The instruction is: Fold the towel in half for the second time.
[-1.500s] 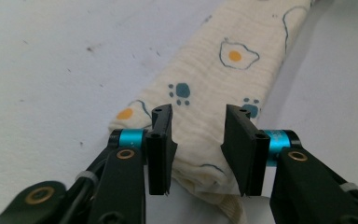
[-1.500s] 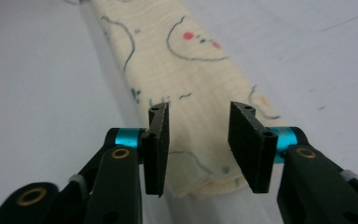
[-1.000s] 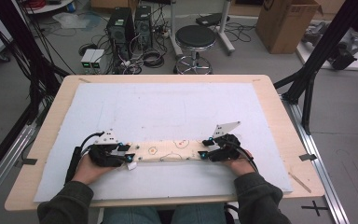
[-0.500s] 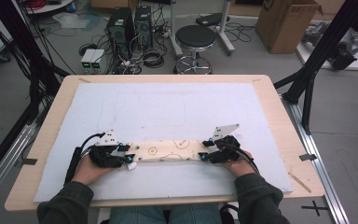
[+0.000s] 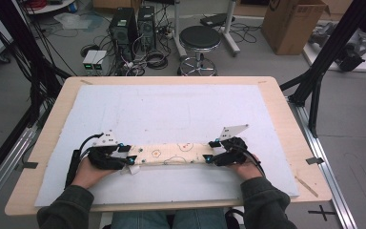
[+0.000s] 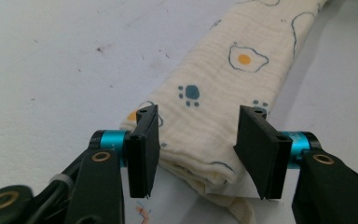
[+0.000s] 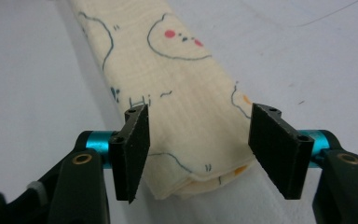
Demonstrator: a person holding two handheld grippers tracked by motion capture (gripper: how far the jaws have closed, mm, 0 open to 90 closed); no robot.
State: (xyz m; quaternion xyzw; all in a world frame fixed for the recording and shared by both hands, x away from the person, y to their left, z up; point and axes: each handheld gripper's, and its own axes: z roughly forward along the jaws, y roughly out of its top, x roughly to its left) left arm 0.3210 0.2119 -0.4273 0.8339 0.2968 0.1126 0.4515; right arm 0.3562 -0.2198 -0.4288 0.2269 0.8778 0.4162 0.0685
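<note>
A long folded cream cloth [image 5: 171, 153] printed with eggs, paws and bears lies flat along the near part of the white mat [image 5: 171, 105]. My left gripper [image 5: 127, 154] is at its left end, where the cloth [image 6: 205, 93] lies between the jaws of the left gripper [image 6: 200, 114]. My right gripper [image 5: 211, 151] is at the other end, and there the cloth [image 7: 182, 93] sits between the jaws of the right gripper [image 7: 201, 112]. Both pairs of jaws have just been opening. They stand apart beside the cloth's edges and do not squeeze it.
The mat covers most of a wooden table [image 5: 286, 124]. Beyond the far edge, on the floor, stand a black stool [image 5: 199, 38], computer towers [image 5: 133, 24] with cables, and a cardboard box [image 5: 290, 24]. Black frame posts [image 5: 321, 71] rise at both sides.
Both hands stay at the cloth's ends and the cloth lies as before. The jaws of both grippers look a little wider apart than in the earlier frames.
</note>
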